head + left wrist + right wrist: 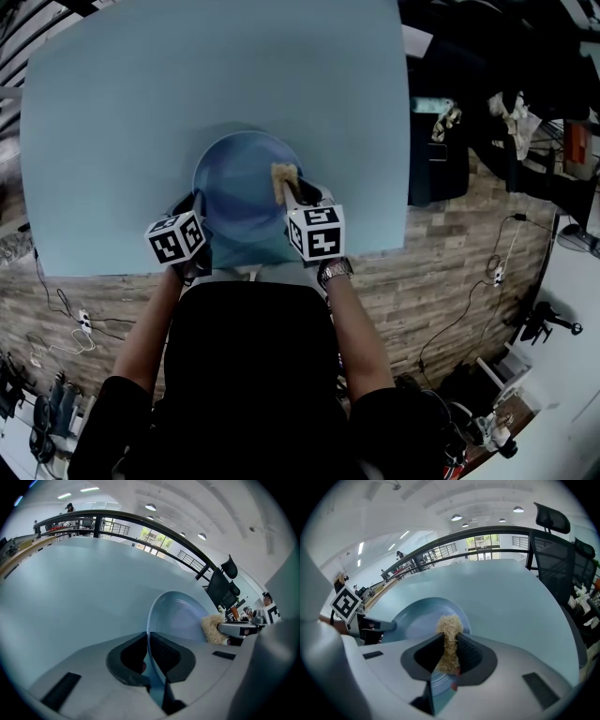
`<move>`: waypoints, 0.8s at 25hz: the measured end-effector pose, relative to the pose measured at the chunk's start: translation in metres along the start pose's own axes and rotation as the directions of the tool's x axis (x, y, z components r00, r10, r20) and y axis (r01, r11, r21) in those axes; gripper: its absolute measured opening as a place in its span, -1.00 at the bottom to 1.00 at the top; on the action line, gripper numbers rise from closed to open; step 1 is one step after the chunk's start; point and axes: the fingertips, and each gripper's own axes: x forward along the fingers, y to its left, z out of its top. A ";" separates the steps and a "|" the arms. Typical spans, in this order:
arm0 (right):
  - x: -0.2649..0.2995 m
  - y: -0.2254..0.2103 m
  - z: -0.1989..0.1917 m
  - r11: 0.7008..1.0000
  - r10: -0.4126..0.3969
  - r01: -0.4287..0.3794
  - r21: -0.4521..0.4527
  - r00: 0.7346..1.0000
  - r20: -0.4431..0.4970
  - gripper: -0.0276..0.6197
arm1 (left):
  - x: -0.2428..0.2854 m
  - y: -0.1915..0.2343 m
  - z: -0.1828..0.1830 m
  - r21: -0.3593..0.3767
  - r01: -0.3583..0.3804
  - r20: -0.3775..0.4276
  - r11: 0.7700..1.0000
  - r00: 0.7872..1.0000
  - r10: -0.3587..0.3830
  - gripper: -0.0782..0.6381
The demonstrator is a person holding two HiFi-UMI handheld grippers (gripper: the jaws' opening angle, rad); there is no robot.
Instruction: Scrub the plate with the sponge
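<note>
**Both grips made, the scrubbing itself barely judged**

My left tongs (pixel 146 638) are clenched on the near rim of the round pale-blue plate (pixel 236 192). In the left gripper view the thin edge runs straight down between the two dark pads, with no gap on either side. The plate sits at the near edge of the pale blue-grey worktop (pixel 131 103), directly in front of me.

My right tongs (pixel 450 644) are grasping the tan, fibrous sponge (pixel 449 629). It is squeezed narrow between the pads, and its frayed top stands out beyond them. From the head view that free end lies over the right-hand part of the plate's inner face, near the rim on that side. I cannot tell whether it presses on the surface or hangs just above it, because the angle is too steep to show contact.

As I judge it, the preparation is finished: the plate is steadied by one hand and the sponge is in the other, brought to the dish. The scrubbing is either just starting or in its early strokes. I see no suds, water or dirt on the plate, so nothing marks which parts are already done. The centre and the whole left half lie away from the sponge, and I would count those as left to cover.
</note>
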 end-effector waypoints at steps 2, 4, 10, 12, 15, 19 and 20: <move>0.000 0.001 0.003 1.000 -0.006 0.006 -0.008 1.000 0.002 -0.69 | -0.002 0.001 -0.001 0.001 0.001 0.001 1.000 1.000 -0.001 -0.75; -0.001 0.001 0.006 1.000 -0.018 0.018 -0.016 1.000 0.005 -0.69 | -0.004 0.002 0.000 0.002 0.002 0.004 1.000 1.000 -0.002 -0.75; -0.007 -0.002 0.013 0.998 -0.047 0.048 -0.044 0.999 0.014 -0.69 | -0.003 0.004 -0.001 -0.004 0.007 0.002 1.000 1.000 -0.007 -0.75; -0.011 -0.003 0.014 0.998 -0.050 0.051 -0.045 0.998 0.024 -0.69 | -0.003 0.003 -0.001 -0.006 0.008 0.002 1.000 1.000 -0.008 -0.75; -0.019 -0.004 0.020 0.997 -0.062 0.064 -0.034 0.997 0.048 -0.69 | -0.001 0.001 0.000 -0.009 0.034 0.007 0.999 0.999 -0.034 -0.75; -0.030 -0.003 0.024 0.997 -0.074 0.075 -0.002 0.993 0.087 -0.69 | -0.006 -0.011 0.003 0.059 0.135 0.032 0.989 0.990 -0.137 -0.75; -0.033 -0.002 0.024 0.997 -0.074 0.074 0.008 0.993 0.094 -0.69 | -0.009 -0.015 0.004 0.078 0.154 0.040 0.985 0.987 -0.157 -0.75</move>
